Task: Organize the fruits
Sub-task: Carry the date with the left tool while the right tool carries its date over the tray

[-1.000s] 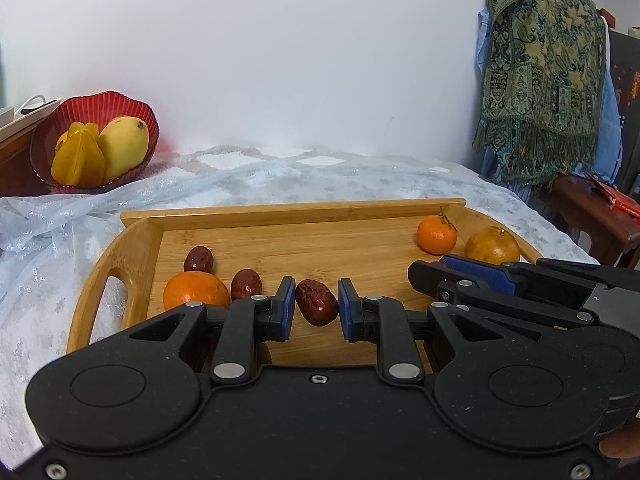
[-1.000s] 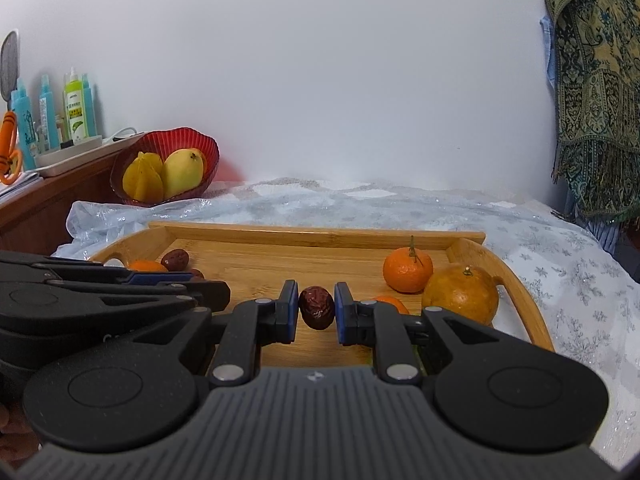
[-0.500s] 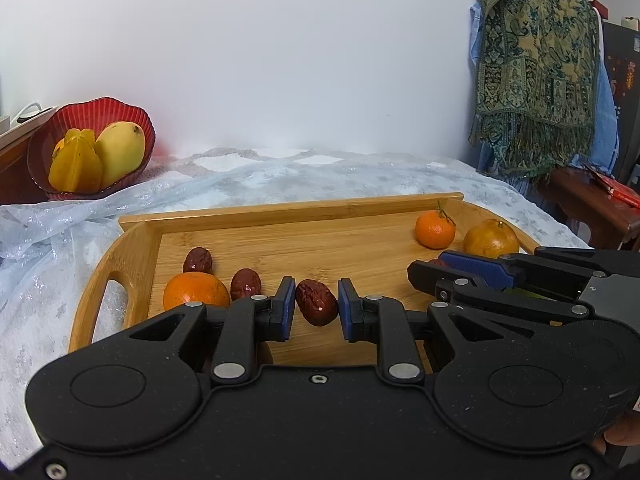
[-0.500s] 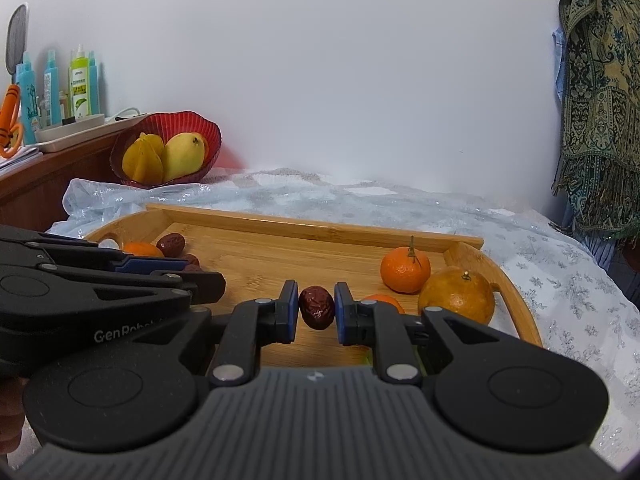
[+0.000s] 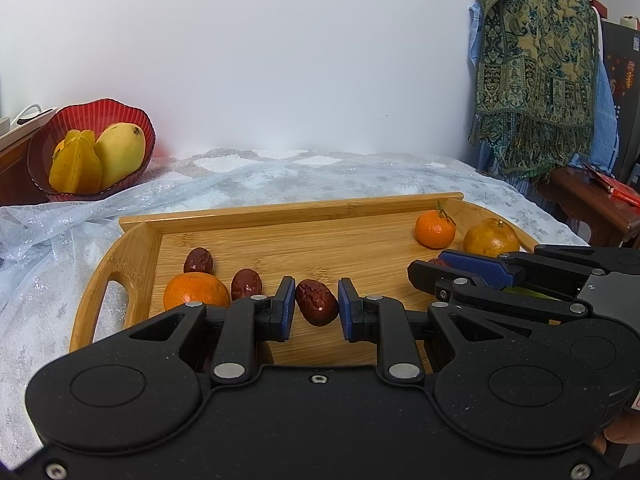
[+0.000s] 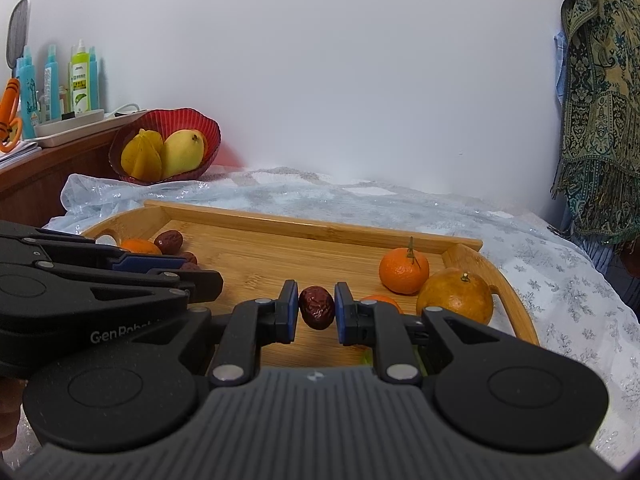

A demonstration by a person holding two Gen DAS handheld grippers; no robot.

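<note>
Lettering "GenRobot", partly hidden, on left gripper (image 6: 200, 276); its jaws and right gripper's (image 6: 317, 309) each clench a date (image 6: 317, 307).

Bamboo, matt plastic, wrinkled fruit skin

Wooden tray (image 5: 304, 240) of pale bamboo, smooth, with fine grain and a soft sheen. Red dates (image 5: 316, 302) (image 6: 317, 307) dark, wrinkled and glossy; mandarins (image 5: 435, 229) with pebbled, faintly shiny peel. Left gripper (image 5: 316, 309) and right gripper (image 6: 317, 312) in matt, speckled black plastic, with bright metal pins and ribbed blue pads (image 5: 286, 308). Thin, translucent table cover (image 5: 48, 248), crinkled and glittering. Fluted red bowl (image 6: 160, 120) of glossy translucent plastic or glass. Woven, fringed shawl (image 5: 536, 64), matt.
</note>
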